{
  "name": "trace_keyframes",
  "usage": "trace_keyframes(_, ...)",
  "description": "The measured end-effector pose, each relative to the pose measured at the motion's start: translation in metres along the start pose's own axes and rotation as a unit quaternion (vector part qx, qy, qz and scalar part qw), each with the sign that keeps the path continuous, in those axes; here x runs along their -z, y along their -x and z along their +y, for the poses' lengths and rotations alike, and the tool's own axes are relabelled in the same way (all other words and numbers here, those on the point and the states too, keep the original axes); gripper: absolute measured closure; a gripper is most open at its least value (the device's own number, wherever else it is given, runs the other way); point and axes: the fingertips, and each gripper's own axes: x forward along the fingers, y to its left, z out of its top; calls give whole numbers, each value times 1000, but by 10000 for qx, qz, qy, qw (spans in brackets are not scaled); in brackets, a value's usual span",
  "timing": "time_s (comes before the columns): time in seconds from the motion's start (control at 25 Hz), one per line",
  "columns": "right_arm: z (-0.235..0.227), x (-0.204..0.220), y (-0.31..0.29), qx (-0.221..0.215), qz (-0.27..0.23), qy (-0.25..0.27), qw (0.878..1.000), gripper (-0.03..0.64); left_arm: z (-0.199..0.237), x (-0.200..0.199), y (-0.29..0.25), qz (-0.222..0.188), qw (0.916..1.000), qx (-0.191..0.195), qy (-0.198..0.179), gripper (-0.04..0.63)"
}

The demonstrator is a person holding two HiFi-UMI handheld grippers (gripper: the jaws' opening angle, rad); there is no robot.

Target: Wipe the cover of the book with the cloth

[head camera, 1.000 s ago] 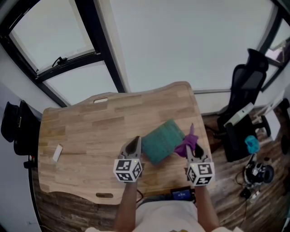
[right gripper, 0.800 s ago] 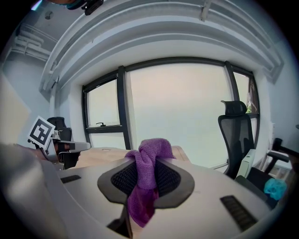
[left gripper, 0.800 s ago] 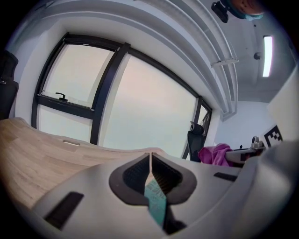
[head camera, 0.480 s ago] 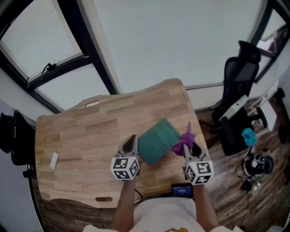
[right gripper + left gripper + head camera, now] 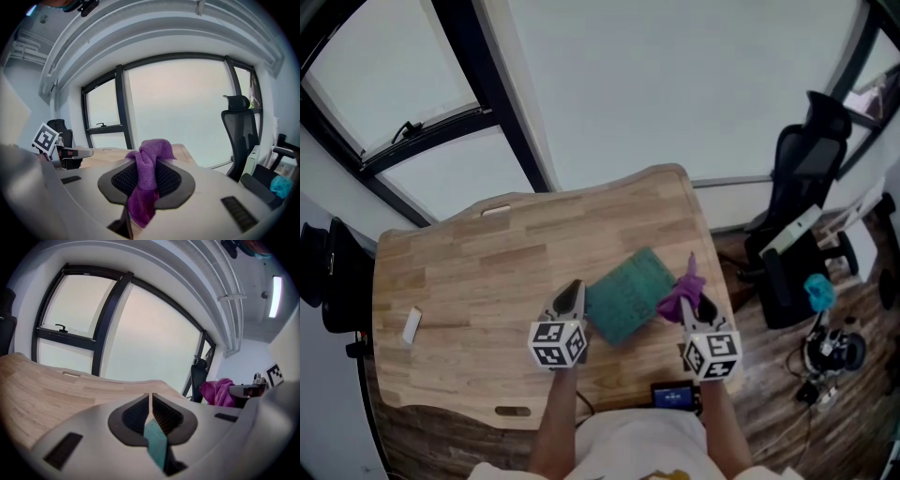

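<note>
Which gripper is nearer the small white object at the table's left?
Left. The left gripper is right of the white object, beside the book; the right gripper sits beyond the book.

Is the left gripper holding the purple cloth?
No, the right gripper pinches the purple cloth between its fingers.

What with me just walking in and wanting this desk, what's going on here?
A person stands at a wooden table with a gripper in each hand. The right gripper is shut on a purple cloth, held at the right edge of a teal book lying flat on the table. The left gripper is shut and empty, by the book's left corner. Whether the cloth touches the cover can't be told.
</note>
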Motion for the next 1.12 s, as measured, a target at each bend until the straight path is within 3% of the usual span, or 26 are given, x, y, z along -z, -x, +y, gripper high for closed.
trace_keyframes(0.28, -3, 11, -17, -83, 190, 61, 9998, 540, 8, 16, -8, 210, 9998, -34, 50, 588)
trace_keyframes(1.12, -4, 34, -66, -285, 712, 183, 9969, 540, 29, 84, -36, 1288, 9888, 224, 716, 448)
